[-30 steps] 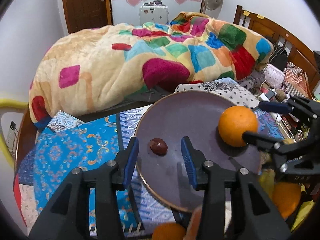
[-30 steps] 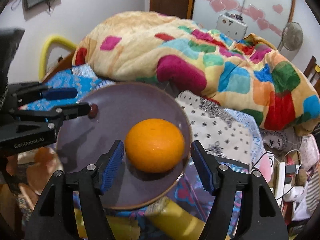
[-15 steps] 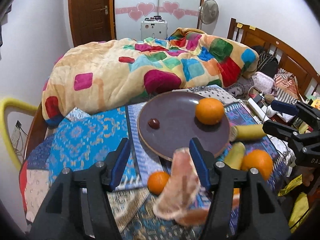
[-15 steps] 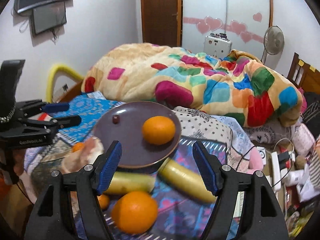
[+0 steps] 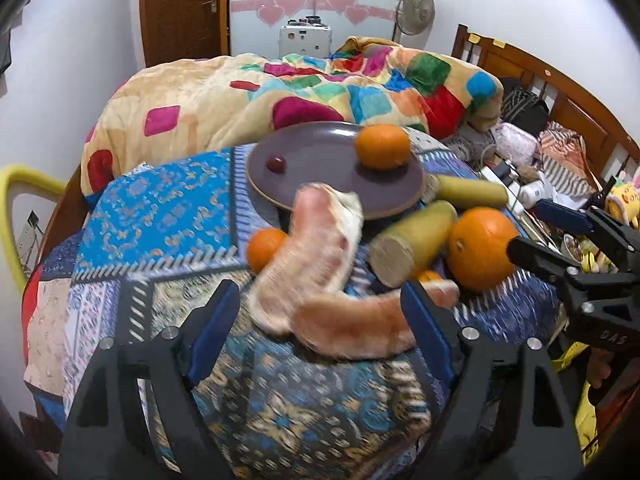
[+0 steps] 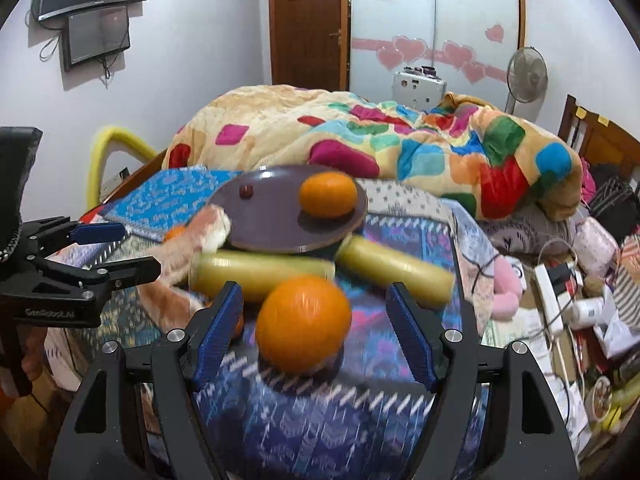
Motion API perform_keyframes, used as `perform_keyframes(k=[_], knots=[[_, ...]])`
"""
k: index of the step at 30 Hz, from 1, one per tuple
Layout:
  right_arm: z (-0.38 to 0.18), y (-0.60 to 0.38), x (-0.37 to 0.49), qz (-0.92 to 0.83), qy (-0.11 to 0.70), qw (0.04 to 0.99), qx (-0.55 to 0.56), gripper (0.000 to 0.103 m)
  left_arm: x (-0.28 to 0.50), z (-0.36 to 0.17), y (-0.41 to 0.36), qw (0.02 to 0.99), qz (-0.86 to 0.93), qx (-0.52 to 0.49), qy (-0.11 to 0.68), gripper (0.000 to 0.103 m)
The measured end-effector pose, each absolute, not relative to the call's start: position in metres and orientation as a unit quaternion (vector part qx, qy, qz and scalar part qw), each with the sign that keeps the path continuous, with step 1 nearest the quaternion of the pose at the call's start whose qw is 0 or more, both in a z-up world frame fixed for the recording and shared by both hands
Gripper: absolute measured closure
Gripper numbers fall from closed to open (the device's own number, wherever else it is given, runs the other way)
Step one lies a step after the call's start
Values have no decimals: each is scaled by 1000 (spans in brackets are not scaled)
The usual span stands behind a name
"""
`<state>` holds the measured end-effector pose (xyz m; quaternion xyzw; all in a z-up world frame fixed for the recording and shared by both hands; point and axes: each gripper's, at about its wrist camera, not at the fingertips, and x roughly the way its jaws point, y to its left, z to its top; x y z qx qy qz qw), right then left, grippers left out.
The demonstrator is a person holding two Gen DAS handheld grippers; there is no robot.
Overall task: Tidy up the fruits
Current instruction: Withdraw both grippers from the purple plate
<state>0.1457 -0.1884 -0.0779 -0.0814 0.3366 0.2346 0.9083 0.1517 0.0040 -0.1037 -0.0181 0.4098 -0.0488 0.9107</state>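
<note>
A dark purple plate lies on the patterned cloth with an orange and a small red fruit on it. In front of it lie two pink pomelo segments, a small orange, two yellow-green cylinders and a big orange. My left gripper hovers over the pomelo segments with its jaws opening, pads clear of them. My right gripper is open, and the big orange sits between its fingers untouched. The plate lies beyond.
A colourful quilt is heaped behind the plate. Clutter of cables, a power strip and bags fills the right side by the wooden headboard. A yellow padded bar stands at the left edge.
Both grippers have drawn back from the plate, bringing the loose fruit in front of it into view. The left jaws have widened. The orange and red fruit stay on the plate.
</note>
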Motion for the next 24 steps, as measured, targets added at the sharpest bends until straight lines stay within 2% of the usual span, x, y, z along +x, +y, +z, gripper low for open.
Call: perform_keyframes(k=[4,8,12,15,22,24], knots=[[-86,-196,134,224,341,909,-84,32,141,-109,-13,912,-48,-10,408,11],[-86,-206,127,218,339,911,-86,32,140,-116,-23,910,-55,-28,411,9],[-88,-217,123,214,339,912,-84,25,151,-125,-33,907,-47,-18,418,5],[-91,-224,122,210,342,912,-80,25,153,-128,-39,911,-36,-10,412,1],[-95,-226,124,219,344,911,-69,25,153,-132,-47,918,-9,13,396,3],[-95,-224,124,222,345,910,-67,25,149,-132,-45,920,-13,10,393,8]])
